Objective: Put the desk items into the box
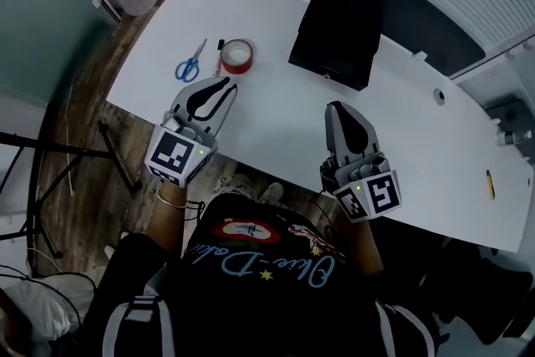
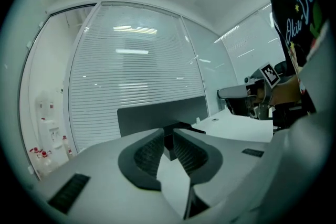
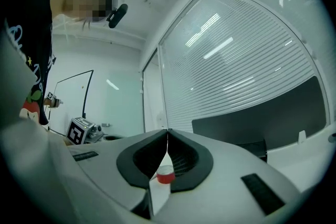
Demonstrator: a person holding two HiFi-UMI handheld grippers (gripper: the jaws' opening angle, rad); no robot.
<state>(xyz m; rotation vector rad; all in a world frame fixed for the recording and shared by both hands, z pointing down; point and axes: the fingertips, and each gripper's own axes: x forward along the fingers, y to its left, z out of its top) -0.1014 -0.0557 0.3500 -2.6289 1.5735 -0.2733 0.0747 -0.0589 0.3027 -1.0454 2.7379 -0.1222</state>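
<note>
counter (image 1: 276, 121): red tape roll (image 1: 236, 56) near left edge
nearest: left hand-held gripper (image 1: 226, 84), jaws slightly apart, empty, roll just ahead
right hand-held gripper (image 1: 336, 107): jaws together, empty

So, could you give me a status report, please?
Left hand-held gripper open, empty; right hand-held gripper shut, empty. Scissors, marker, tape roll outside box. No obstruction.

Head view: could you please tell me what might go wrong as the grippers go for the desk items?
The marker lies close beside the red tape roll. The left gripper, with its jaws only slightly apart, might nudge one while taking the other. The small yellow item lies near the end of the white desk and could be pushed off.
</note>
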